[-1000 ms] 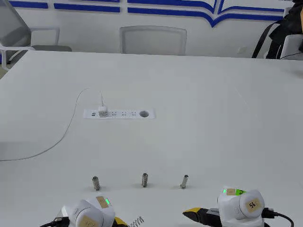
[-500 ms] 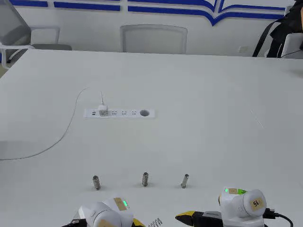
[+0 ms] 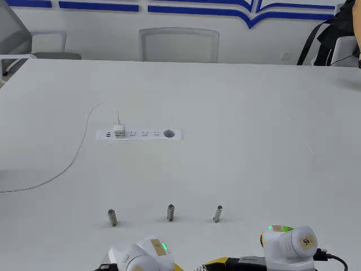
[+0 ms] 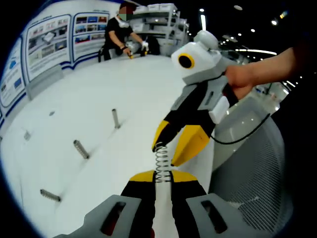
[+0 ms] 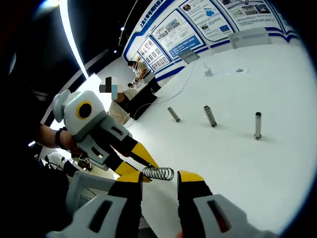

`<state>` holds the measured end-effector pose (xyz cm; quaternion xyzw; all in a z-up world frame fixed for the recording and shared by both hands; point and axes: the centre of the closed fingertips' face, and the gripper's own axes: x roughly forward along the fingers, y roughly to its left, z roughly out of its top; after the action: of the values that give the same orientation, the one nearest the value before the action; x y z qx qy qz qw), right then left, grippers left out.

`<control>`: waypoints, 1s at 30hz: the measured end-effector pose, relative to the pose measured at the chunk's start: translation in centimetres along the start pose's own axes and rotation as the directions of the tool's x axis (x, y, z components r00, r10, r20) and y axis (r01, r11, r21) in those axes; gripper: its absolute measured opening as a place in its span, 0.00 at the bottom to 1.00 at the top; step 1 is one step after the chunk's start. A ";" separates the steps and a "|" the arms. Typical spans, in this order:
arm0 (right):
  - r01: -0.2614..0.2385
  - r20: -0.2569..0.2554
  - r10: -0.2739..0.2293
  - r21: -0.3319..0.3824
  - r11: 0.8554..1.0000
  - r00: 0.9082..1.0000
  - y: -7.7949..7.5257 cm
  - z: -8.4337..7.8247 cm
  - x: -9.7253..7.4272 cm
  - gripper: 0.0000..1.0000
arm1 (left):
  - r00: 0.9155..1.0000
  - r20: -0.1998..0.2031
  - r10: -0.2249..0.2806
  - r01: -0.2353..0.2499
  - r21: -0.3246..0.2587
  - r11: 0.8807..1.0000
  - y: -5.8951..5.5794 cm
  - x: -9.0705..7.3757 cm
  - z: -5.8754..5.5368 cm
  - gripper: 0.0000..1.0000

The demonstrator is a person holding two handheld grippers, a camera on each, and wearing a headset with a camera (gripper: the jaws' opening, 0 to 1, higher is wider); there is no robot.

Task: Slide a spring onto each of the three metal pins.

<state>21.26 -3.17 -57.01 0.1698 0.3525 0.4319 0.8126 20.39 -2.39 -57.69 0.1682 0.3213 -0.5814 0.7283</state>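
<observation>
Where the two claws meet low over the near edge of the counter [image 3: 242,113], the left claw [image 4: 159,176] is pinched tight on one end of a loose spring [image 4: 159,157], which sticks straight out past its tips. The right claw [image 5: 161,177] stands partly open, jaws either side of that spring's free end; contact is unclear. Beyond both claws stand a bare pin [image 5: 257,125] and two spring-covered pins [image 5: 210,115]
</observation>
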 end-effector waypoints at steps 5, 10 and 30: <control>-0.006 -0.012 0.007 0.013 1.000 1.000 0.1 -0.4 0.1 0.26 | 1.000 -0.002 -0.014 0.014 0.012 1.000 -0.5 0.2 0.0 0.10; -0.008 -0.003 0.009 0.050 0.999 1.000 0.0 -0.4 -0.2 0.21 | 1.000 -0.006 -0.022 0.023 0.021 1.000 -0.6 0.3 0.0 0.10; -0.038 -0.021 0.038 0.015 0.999 0.999 1.1 1.5 -0.9 0.12 | 0.999 0.010 -0.053 0.052 0.058 0.997 -0.4 0.5 0.8 0.10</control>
<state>21.37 -3.21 -54.93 0.1779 0.3610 0.4466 0.7991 20.24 -3.38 -57.39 0.1774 0.3046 -0.6104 0.7094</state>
